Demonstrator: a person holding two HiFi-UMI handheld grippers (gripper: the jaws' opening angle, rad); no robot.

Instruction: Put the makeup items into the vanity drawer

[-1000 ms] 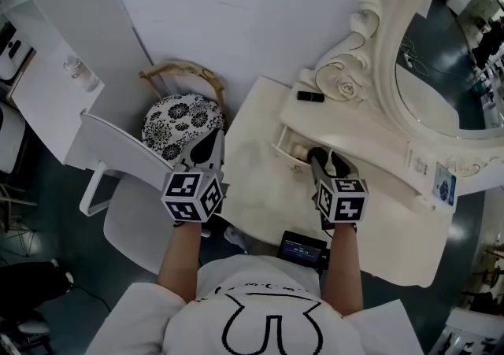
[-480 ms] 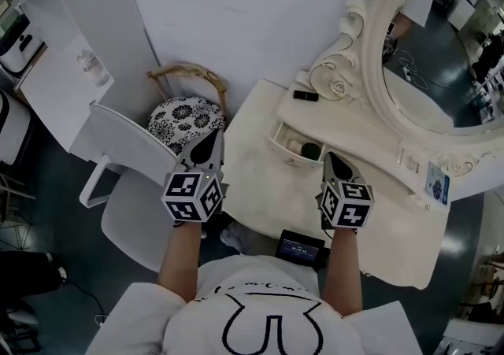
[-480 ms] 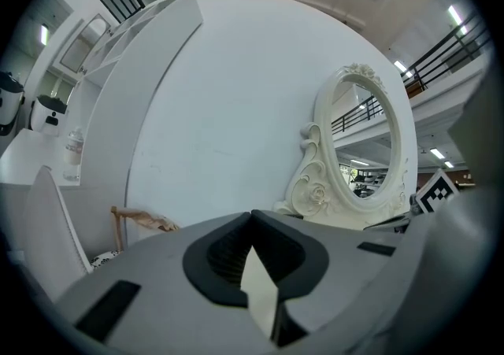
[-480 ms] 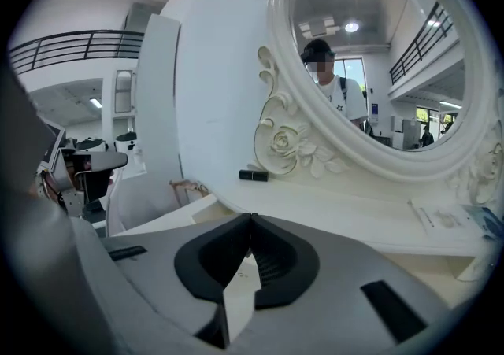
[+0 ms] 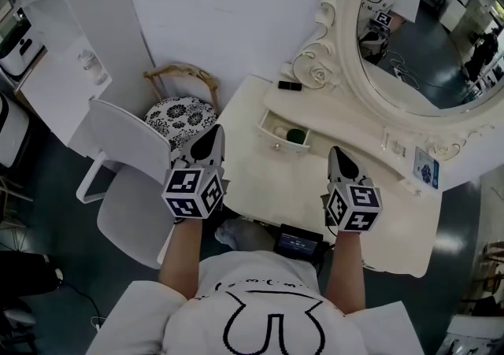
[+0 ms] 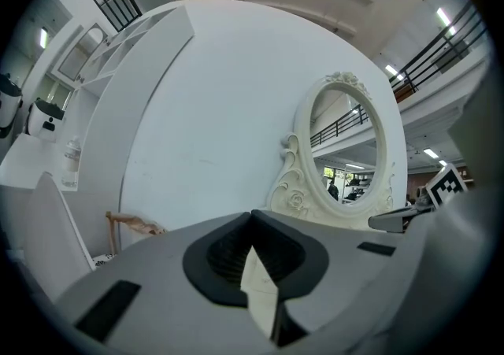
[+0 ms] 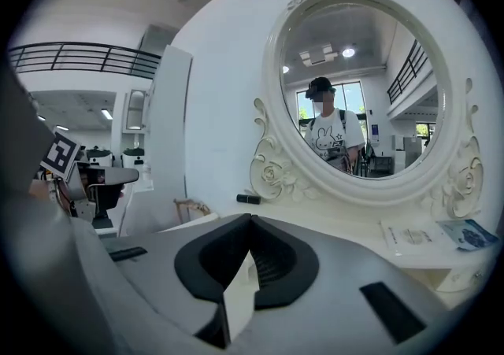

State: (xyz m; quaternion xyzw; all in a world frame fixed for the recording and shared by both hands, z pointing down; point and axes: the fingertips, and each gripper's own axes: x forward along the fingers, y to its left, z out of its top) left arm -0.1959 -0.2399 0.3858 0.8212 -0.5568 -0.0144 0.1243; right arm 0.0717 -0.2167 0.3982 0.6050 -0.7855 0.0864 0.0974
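- Over the cream bench, two tools hang well apart, one on each side of the open drawer.
- Left tool: jaws pressed together tip to tip, nothing between them. It sits at the bench's left edge, near the patterned stool and the white chair.
- Right tool: jaws have just been closing and now meet at the tips, with nothing between them. It hangs just right of the drawer, clear of it.
- Inside the pulled-out drawer lie a green round pot and, beside it, a pale item too small to name.
- One black tube lies on the raised ledge behind the drawer, by the carved foot of the oval mirror.
- Down at the bench's near edge sits a small black device with a lit screen.
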